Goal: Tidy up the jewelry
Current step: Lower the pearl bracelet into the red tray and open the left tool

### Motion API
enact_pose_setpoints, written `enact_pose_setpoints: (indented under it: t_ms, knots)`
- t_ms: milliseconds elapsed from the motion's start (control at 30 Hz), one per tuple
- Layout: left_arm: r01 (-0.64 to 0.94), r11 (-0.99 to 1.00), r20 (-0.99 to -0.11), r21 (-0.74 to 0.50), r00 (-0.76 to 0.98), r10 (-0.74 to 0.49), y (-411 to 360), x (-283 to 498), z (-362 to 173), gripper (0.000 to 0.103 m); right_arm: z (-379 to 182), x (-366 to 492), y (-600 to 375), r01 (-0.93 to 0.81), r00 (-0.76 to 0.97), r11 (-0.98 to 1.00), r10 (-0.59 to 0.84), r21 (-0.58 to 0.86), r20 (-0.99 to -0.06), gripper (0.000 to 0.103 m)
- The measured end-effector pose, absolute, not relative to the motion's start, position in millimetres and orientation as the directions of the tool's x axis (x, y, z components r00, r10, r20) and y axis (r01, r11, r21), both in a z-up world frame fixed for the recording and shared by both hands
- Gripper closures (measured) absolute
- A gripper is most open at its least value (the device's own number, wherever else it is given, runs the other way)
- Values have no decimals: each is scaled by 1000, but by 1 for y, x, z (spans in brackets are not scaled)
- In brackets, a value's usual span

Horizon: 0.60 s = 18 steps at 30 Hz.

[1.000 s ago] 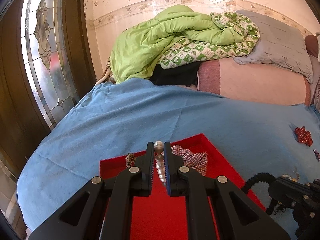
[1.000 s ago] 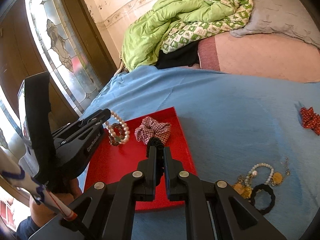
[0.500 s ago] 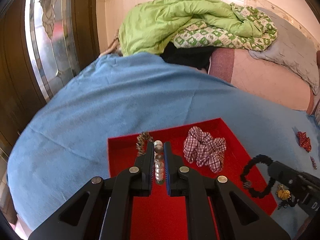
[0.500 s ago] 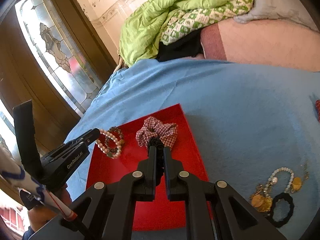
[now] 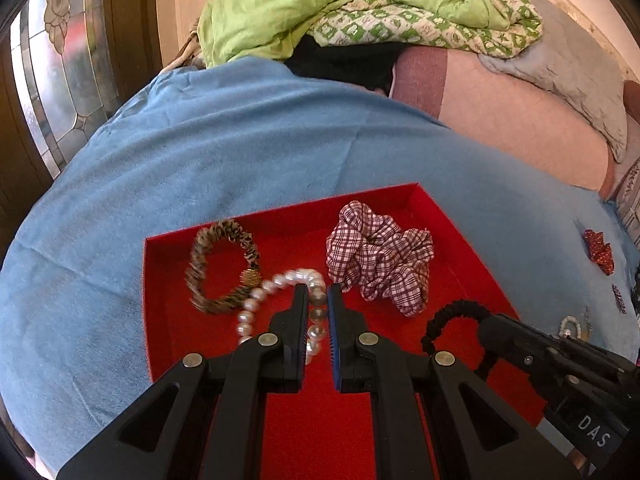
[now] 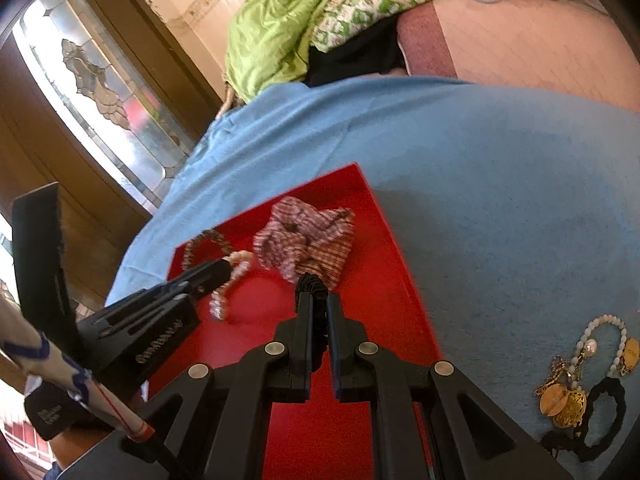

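A red tray (image 5: 448, 224) (image 6: 404, 264) lies on the blue blanket. In it are a plaid scrunchie (image 5: 380, 256) (image 6: 308, 236) and a brown patterned hair tie (image 5: 220, 268) (image 6: 200, 240). My left gripper (image 5: 318, 294) (image 6: 230, 268) is low over the tray, shut on a pearl bracelet (image 5: 276, 284) (image 6: 228, 284) that trails onto the tray floor. My right gripper (image 6: 318, 300) (image 5: 480, 324) is shut on a black coiled hair tie (image 6: 314, 284) (image 5: 448, 320), held over the tray just in front of the scrunchie.
On the blanket right of the tray lie a pile of gold pendants (image 6: 564, 396), a bead necklace (image 6: 600, 328) and a black hair tie (image 6: 600, 412). A red bow (image 5: 598, 246) lies farther right. Green bedding (image 5: 320, 4) and a glass door (image 6: 104, 92) are behind.
Both grippers have come down and forward over the tray. The pearl bracelet, hanging before, now rests partly on the tray floor beside the brown hair tie.
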<state>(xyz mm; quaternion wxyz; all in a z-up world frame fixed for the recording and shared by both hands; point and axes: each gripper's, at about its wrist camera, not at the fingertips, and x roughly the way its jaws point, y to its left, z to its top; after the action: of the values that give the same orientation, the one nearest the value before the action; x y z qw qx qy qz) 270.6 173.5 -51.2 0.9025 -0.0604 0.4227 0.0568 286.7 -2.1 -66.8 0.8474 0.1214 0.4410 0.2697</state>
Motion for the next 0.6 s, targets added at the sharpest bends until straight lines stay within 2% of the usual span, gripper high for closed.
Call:
enact_pose_setpoints:
  t_ms: [467, 600]
  knots:
    - [-195, 979, -787, -66, 613, 69, 181, 275, -57, 94, -75, 288, -3, -339, 474, 855, 515, 392, -714, 92]
    - [-204, 976, -784, -74, 617, 69, 183, 274, -55, 94, -74, 287, -4, -331, 474, 857, 514, 396, -715, 81]
